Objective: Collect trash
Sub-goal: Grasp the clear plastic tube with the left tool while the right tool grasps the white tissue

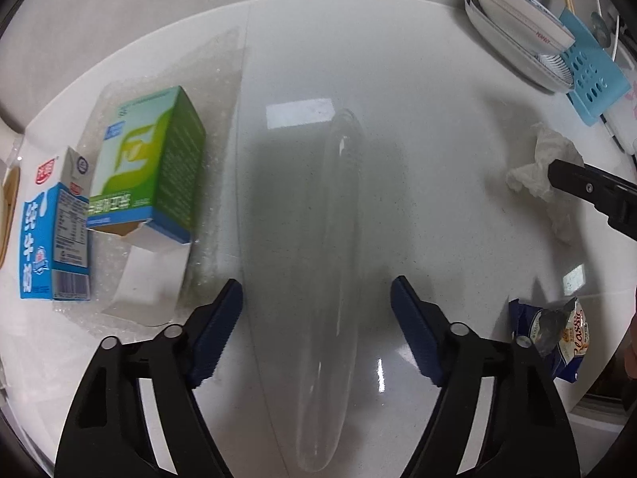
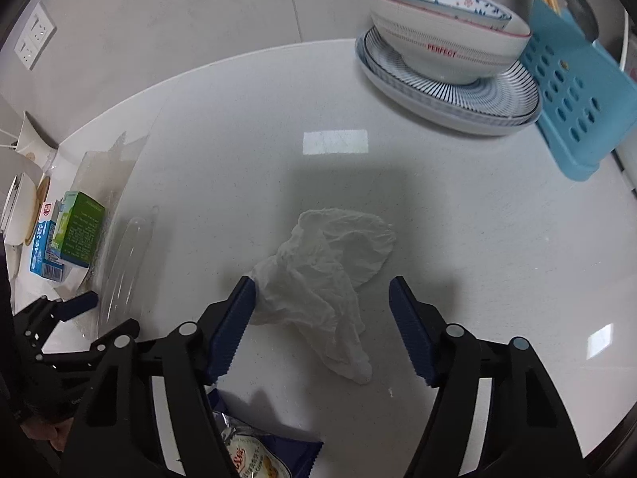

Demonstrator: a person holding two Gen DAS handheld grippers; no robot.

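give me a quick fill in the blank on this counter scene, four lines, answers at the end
1. The crumpled tissue lies between the fingers of the ____ claw.
2. A clear plastic ____ lies between the fingers of the left claw.
3. The green box stands beside a blue and white ____ carton.
4. The bowls sit stacked on a striped ____.

Answers: right; bottle; milk; plate
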